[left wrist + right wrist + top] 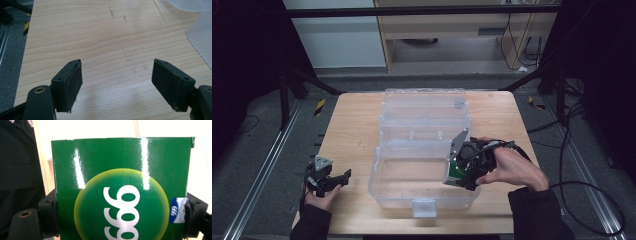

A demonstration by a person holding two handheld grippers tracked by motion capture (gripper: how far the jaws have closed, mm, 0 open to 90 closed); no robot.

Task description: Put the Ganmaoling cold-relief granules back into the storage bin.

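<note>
The right gripper [457,176] holds a green box [122,187] between its fingers, over the right end of the clear bin [424,202]. The left gripper [329,181] rests wide on the surface [357,130]. The glossy box may slip, or catch the bin's wall.

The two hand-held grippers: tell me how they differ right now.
The left hand-held gripper has its jaws spread wide with nothing between them; the right hand-held gripper is clamped on a glossy green cardboard box. The left sits over the bare wooden table; the right is at the clear plastic storage box. Both have black padded jaws.
</note>
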